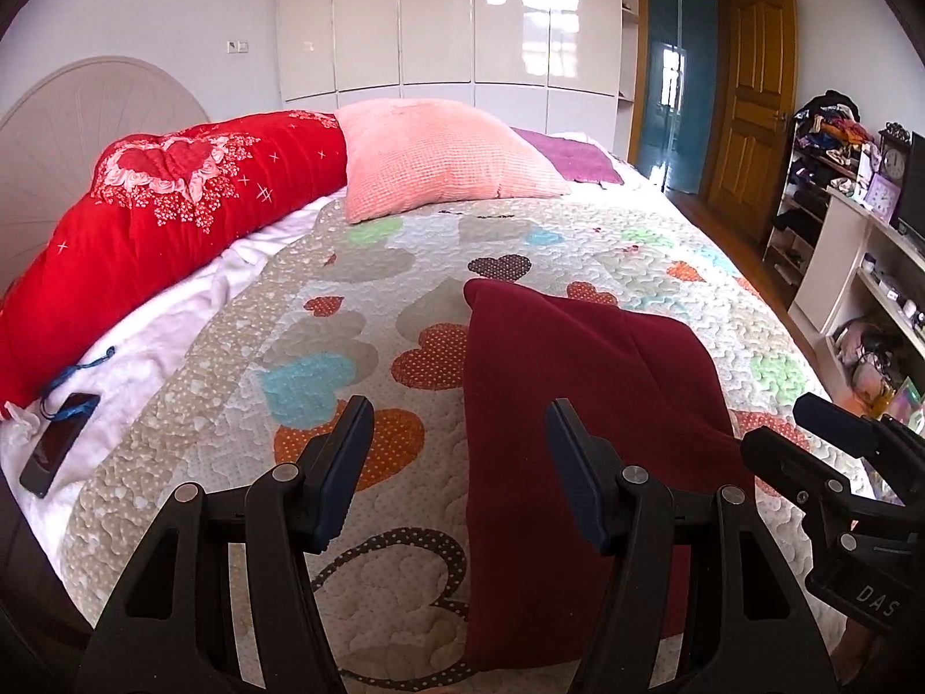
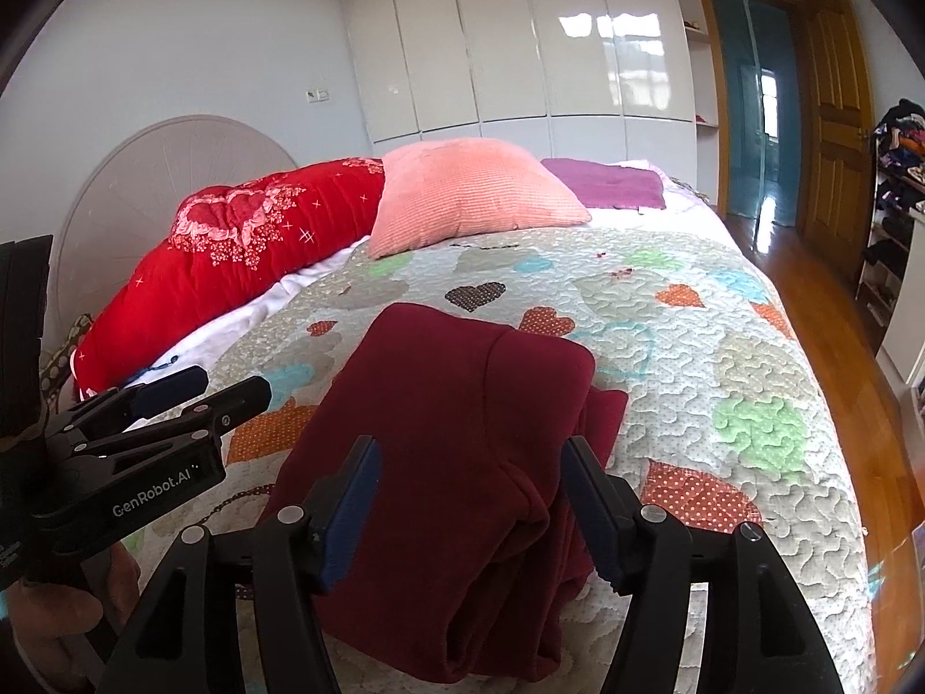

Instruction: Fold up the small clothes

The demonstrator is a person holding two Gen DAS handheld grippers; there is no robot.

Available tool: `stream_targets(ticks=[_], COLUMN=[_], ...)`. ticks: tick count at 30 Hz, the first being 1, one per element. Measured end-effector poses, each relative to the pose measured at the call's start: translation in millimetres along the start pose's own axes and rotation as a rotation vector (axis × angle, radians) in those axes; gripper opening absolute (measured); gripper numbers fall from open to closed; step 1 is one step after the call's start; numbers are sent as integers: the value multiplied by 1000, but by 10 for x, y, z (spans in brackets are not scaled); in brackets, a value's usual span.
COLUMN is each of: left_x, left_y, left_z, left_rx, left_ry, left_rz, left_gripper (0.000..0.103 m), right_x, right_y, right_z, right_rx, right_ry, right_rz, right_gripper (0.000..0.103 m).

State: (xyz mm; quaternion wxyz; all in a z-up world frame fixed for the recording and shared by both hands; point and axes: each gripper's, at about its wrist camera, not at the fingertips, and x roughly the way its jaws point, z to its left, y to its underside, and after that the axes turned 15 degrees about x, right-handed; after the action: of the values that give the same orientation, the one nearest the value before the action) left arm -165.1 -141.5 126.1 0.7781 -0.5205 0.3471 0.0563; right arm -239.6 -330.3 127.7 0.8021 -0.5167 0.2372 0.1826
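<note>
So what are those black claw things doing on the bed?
A person is folding clothes with a grabber in each hand. A dark red garment lies folded on the heart-patterned quilt. The left gripper and the right gripper both hover over it with fingers apart, holding nothing. A pink pillow and a red blanket sit farther up the bed.

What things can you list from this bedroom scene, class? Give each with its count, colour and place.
Folded fleece garment: one, dark red, on the quilt's near part.
Heart-patterned quilt: one, cream with coloured hearts, covering the bed.
Plush square pillow: one, pink, far end.
Floral padded bolster: one, red, along the headboard side.
Flat cloth: one, purple, behind the pillow.
Phone: one, black, on the white sheet.
Left gripper: one, black, open, empty.
Right gripper: one, black, open above the garment.
</note>
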Motion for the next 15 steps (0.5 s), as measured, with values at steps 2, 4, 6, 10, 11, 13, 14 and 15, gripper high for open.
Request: stream_targets(ticks=[2,4,6,10,11,13,14,15], left_x=[1,7,6,23,28,32,36,37], left_y=[1,1,0,-2,-4,-4,-5,-5], left_z=[-1,-2,-3,-4,-3,-3,2,2], left_rx=[2,4,4,9,10,9,9,9], left_ry=[-3,-5,-4,-5,-5,-6,-7,-6], left_rz=[1,4,2,5,6,7,7,7], left_gripper=[62,62,62,62,62,62,62,62], right_x=[11,21,32,63,70,82,94,101], right_y=[0,2,-1,-10,-10,-9,-10,-11], right_z=[-3,-7,-16,-18,-15,-12,-11,-10], right_rx=[-1,-1,3,3,3,1,0,0], right_ry=[0,4,2,3,3,2,2,1], right_rz=[2,5,7,14,15,18,21,23], right_gripper=[63,63,63,64,64,64,64,64])
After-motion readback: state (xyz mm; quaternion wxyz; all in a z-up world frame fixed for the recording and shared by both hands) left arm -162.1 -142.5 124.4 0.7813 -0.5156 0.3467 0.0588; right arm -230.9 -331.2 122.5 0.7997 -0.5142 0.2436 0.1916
